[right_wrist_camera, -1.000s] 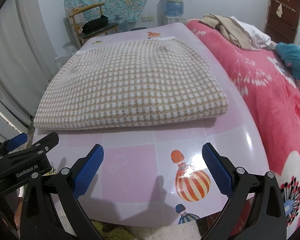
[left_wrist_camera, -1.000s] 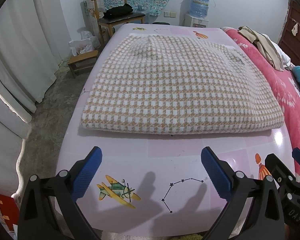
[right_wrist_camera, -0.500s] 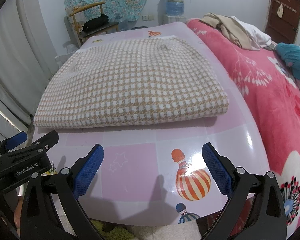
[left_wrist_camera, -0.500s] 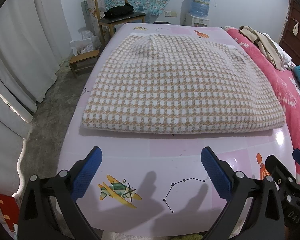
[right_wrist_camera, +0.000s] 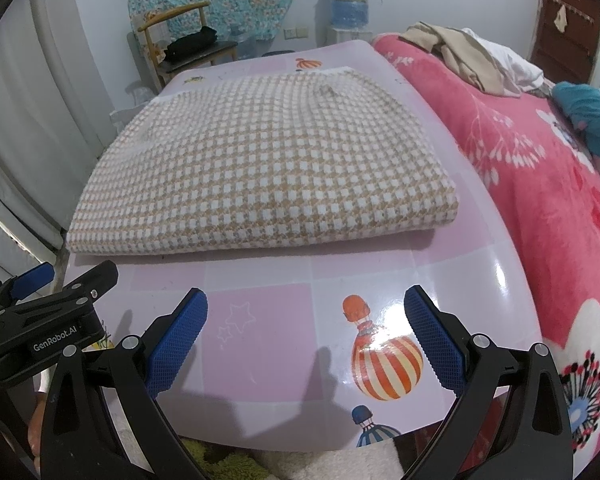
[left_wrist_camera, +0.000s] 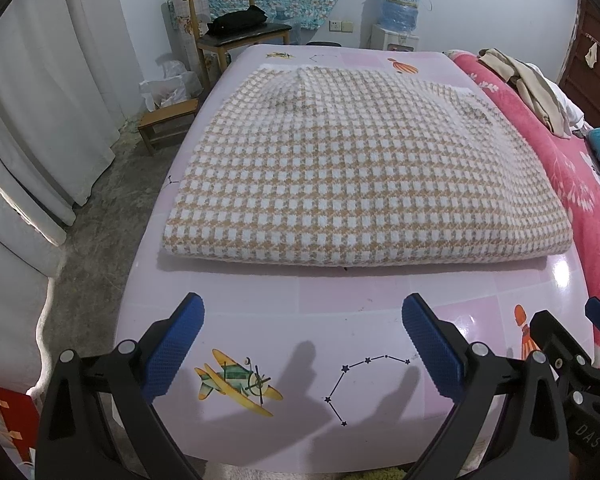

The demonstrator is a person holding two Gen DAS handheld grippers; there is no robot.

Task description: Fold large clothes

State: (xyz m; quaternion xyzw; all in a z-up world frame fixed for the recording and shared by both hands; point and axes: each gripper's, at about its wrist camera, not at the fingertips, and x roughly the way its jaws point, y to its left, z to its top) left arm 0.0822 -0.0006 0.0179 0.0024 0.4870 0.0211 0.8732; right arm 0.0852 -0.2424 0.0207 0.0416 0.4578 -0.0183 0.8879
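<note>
— How is the light?
— Even and fairly bright, from overhead; glare sits on the glossy tabletop (right_wrist_camera: 500,276), and each claw (left_wrist_camera: 302,344) throws soft shadows toward the camera.
— And sharpness?
— Crisp centrally; fisheye bending curves the edges, with black corners.

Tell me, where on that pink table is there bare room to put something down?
The clearest bare patch is the near strip of the table, between the folded checked garment and the near edge, where both open grippers hover. A thin band runs along its left side. The middle is covered, and the pink blanket borders the right.
</note>
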